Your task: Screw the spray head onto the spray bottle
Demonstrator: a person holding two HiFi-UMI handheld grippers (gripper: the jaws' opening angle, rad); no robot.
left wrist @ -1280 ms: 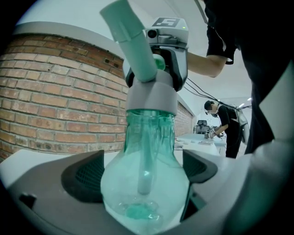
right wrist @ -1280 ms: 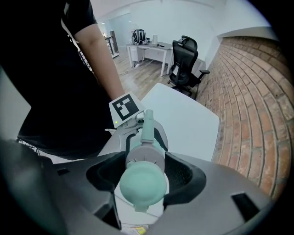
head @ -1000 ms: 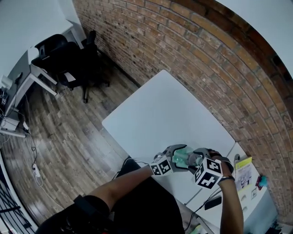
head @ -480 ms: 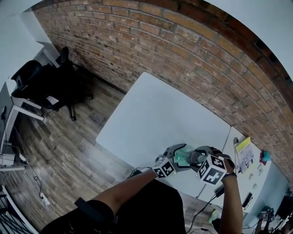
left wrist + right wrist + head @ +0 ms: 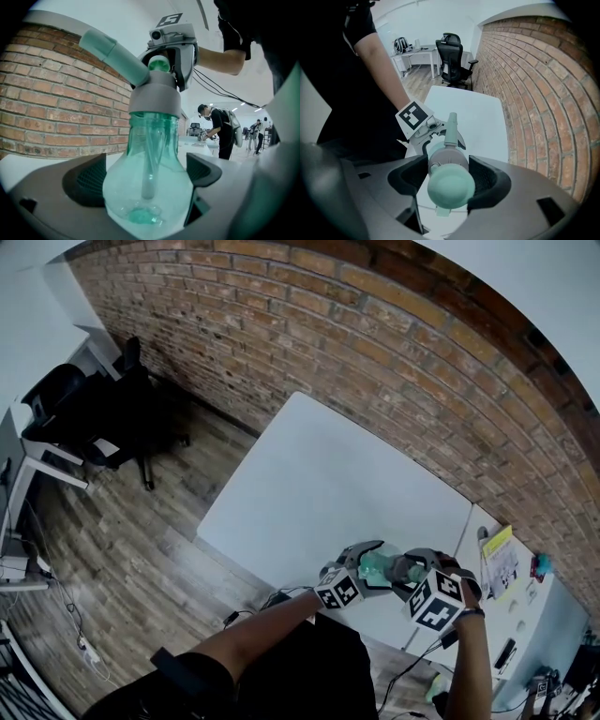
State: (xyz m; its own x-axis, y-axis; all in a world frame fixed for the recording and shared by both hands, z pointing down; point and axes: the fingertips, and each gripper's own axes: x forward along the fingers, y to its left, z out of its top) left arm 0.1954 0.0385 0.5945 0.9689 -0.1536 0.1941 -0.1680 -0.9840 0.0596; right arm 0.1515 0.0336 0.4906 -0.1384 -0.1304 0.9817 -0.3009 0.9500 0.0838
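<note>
A clear teal spray bottle (image 5: 147, 187) sits between my left gripper's (image 5: 147, 177) jaws, which are shut on its round body. Its grey spray head (image 5: 154, 93) with a teal nozzle (image 5: 112, 54) sits on the bottle's neck. My right gripper (image 5: 450, 180) is shut on that spray head (image 5: 447, 161), seen end-on with its teal top (image 5: 451, 187) toward the camera. In the head view both grippers, left (image 5: 367, 563) and right (image 5: 409, 570), meet over the table's near edge with the bottle (image 5: 377, 566) lying between them.
The white table (image 5: 328, 484) stands against a brick wall (image 5: 375, 343). A black office chair (image 5: 103, 418) is far left on the wood floor. A second table (image 5: 525, 615) at the right carries a yellow item (image 5: 497, 554). A person (image 5: 220, 126) stands in the background.
The head view has swung so the wall and table sit differently in frame. Both grippers stay closed on the bottle and spray head, a little lower in the picture.
</note>
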